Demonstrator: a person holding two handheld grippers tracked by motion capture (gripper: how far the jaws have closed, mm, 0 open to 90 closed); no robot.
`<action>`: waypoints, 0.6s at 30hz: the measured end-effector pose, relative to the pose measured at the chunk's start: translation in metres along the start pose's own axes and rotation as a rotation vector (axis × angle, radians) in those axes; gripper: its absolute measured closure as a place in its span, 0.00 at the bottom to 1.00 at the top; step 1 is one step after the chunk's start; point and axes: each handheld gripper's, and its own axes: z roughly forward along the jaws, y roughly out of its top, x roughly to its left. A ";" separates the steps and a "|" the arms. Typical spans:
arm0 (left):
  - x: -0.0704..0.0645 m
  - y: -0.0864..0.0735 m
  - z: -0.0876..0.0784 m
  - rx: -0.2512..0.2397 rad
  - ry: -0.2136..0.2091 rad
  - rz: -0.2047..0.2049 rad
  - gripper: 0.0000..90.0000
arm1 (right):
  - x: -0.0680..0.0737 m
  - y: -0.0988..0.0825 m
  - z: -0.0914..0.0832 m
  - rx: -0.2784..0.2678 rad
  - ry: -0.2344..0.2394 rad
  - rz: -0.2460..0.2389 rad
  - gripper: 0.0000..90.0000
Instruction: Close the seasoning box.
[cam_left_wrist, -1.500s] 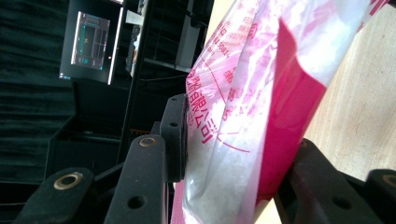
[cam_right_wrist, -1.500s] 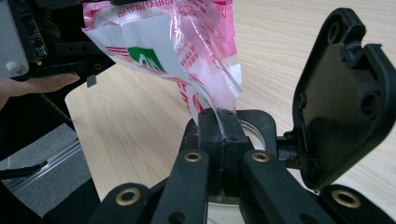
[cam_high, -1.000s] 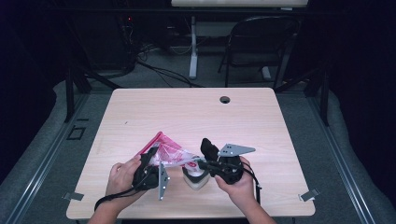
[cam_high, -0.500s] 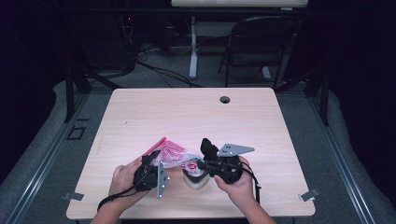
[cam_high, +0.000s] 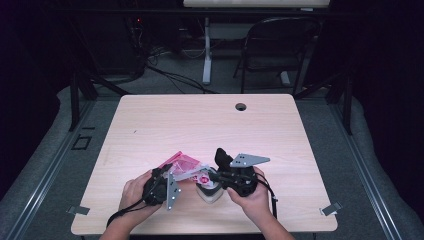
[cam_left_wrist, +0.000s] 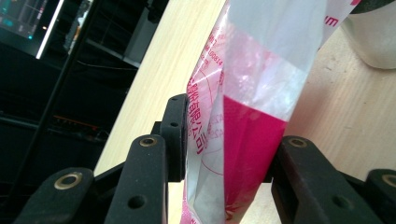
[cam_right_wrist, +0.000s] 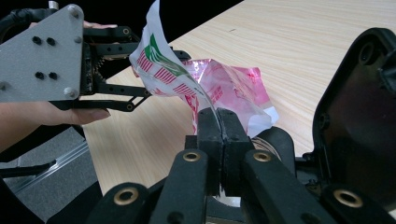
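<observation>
Two grippers meet over the near edge of a pale wooden counter: the left gripper and the right gripper are each clamped on a pink plastic bag. It lies crumpled between them beside a small white object. Behind the counter, a dark room holds a black chair and floor cables.

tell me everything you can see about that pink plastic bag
The pink plastic bag is thin crinkled film, part clear, part magenta, with red print and a green and red striped mark on a white flap. It is held up off the wooden table near its front edge, stretched between both grippers. The left gripper has it between its jaws; the right gripper pinches a thin edge with its jaws shut. A grey-white object sits below it.
</observation>
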 end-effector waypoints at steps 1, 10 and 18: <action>0.000 -0.001 0.001 -0.001 -0.005 -0.008 0.74 | 0.000 0.000 0.000 0.000 0.000 0.000 0.99; -0.002 -0.003 0.003 -0.012 -0.027 -0.042 0.74 | 0.001 0.000 0.003 0.001 0.005 -0.011 0.99; 0.000 -0.007 0.005 -0.008 -0.058 -0.079 0.74 | 0.001 0.000 0.004 -0.003 0.012 -0.010 0.97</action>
